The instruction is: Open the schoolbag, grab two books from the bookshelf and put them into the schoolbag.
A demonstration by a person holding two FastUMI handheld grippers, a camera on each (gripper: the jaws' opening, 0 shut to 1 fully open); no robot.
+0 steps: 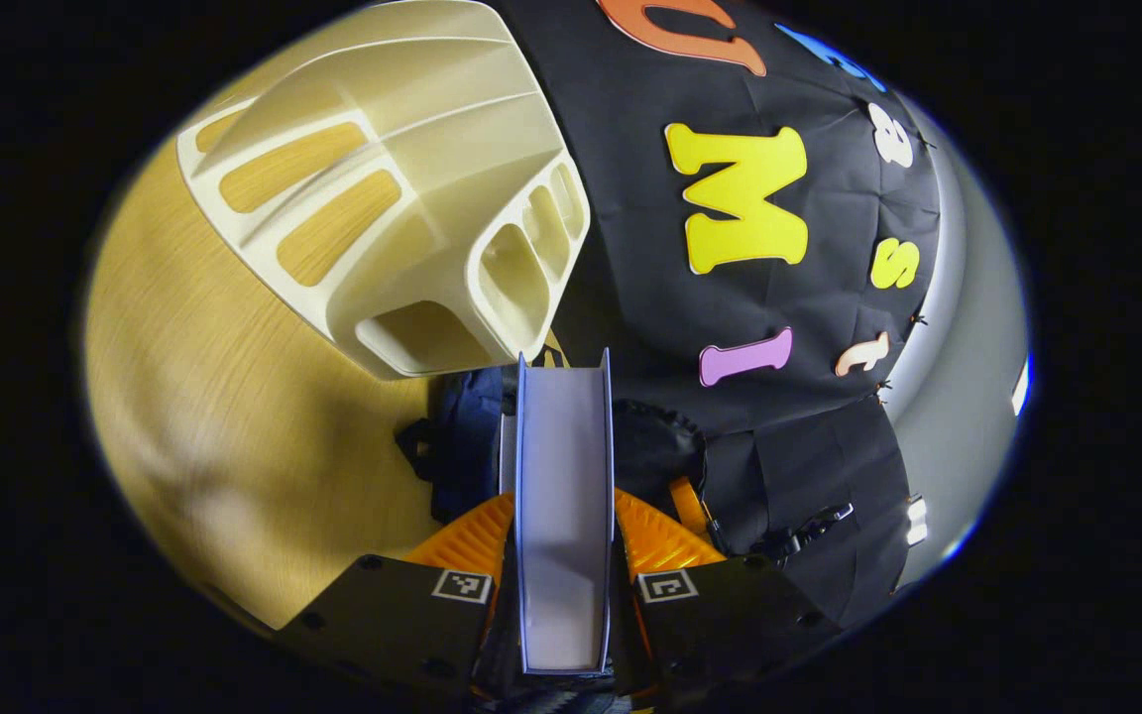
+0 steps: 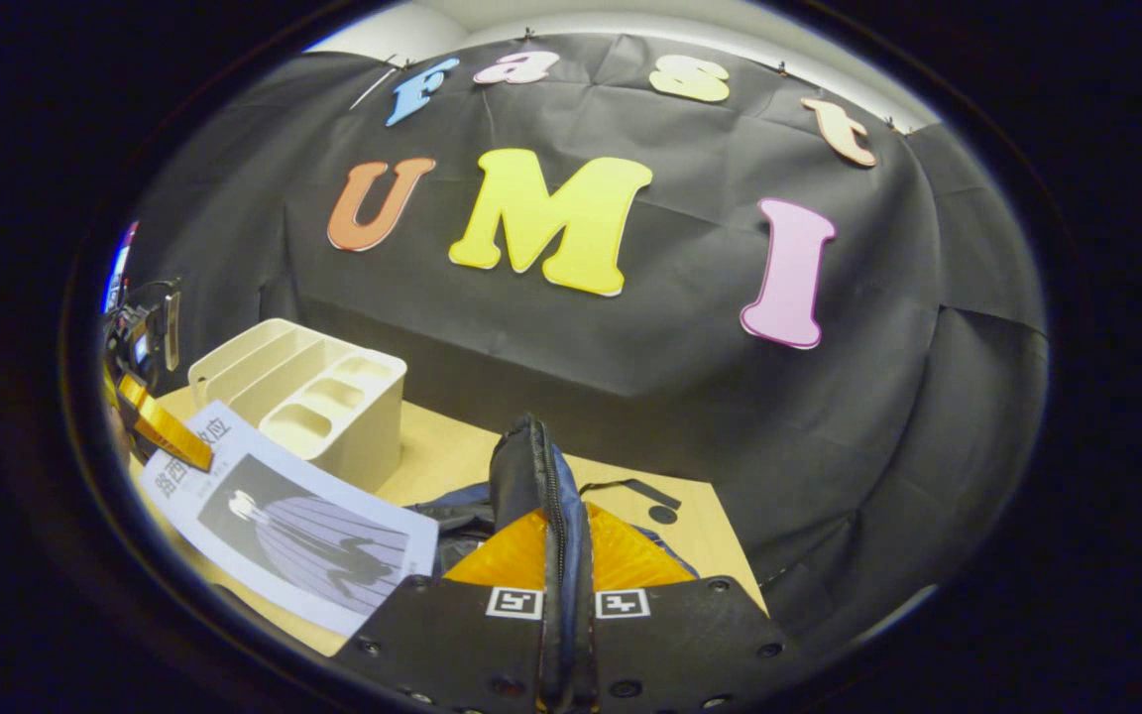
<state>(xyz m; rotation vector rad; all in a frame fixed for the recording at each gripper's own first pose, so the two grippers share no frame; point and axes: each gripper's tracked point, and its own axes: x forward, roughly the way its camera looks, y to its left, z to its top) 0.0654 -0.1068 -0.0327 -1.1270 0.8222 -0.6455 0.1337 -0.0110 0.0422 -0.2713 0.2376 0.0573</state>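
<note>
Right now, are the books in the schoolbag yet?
Not yet. The left gripper is shut on one book, held over the dark schoolbag. The right gripper pinches the schoolbag's zipper edge, holding it up. The bookshelf looks empty. Whether another book is already inside is hidden.

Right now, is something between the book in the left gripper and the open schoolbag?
Nothing visible. The left gripper holds the book above the schoolbag; the right gripper pinches its zippered edge upward.

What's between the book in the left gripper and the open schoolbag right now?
In the right gripper view, nothing: the book hangs just left of the schoolbag, whose zippered edge the right gripper holds up. The bookshelf stands behind, on the table.
</note>
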